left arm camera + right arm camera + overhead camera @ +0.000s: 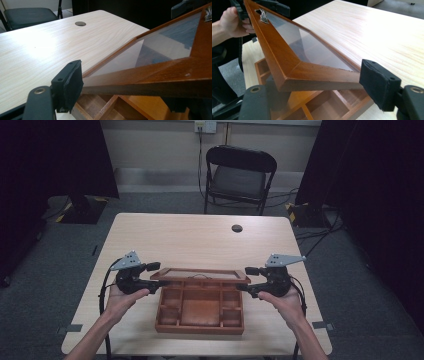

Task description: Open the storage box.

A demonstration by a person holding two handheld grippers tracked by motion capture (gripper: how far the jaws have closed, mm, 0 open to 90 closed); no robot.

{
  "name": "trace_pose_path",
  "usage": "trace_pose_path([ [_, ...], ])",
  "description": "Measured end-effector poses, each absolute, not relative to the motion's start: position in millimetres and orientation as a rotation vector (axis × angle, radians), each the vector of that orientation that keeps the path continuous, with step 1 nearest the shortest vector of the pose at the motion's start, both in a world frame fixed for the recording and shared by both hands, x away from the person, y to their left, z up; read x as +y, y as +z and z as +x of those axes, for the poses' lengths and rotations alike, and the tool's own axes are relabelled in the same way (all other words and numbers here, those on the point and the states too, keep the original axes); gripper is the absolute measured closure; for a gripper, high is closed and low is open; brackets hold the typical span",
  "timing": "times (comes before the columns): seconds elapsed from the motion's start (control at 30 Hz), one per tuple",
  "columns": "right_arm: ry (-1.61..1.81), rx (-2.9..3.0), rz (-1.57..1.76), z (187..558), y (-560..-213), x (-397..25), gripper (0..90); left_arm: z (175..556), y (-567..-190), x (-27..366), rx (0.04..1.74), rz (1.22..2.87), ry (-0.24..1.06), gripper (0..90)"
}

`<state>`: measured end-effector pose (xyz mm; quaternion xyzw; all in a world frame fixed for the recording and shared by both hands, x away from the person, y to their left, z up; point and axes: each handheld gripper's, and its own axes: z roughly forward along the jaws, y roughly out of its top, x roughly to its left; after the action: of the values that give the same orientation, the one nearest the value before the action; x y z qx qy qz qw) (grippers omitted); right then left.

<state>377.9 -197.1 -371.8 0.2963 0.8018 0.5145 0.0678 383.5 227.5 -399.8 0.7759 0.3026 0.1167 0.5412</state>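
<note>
Two grippers are lifting the glass-paned lid of a wooden compartment box, one at each end.

From the high view, the left gripper (155, 275) and right gripper (246, 279) are clamping opposite short ends of the lid (200, 274), its long axis running across between them, above the partitioned box (200, 307) on the pale woodgrain table (190, 237). In the left gripper view, the jaws are grasping the smooth reddish-brown frame (160, 75), which is lying between them and stretching away rightward, glass sloping upward. In the right gripper view, the padded black jaws are pinching the mitred corner (312, 80); the lid is extending away leftward toward the other hand (233, 21), a small metal handle (263, 15) on its front rail.
</note>
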Motion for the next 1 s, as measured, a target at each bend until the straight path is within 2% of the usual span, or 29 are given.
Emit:
trace_pose_path([
  [0.4,1.565,2.384,0.952,392,-371,-196,35.6,392,-392,222,0.704,1.84,0.294,34.2],
  [0.5,1.576,2.386,0.938,396,-368,-194,38.2,396,-393,221,0.717,1.82,0.264,34.3],
  [1.0,1.577,2.374,0.975,408,-375,-187,43.4,405,-398,216,0.727,1.825,0.292,38.4],
])
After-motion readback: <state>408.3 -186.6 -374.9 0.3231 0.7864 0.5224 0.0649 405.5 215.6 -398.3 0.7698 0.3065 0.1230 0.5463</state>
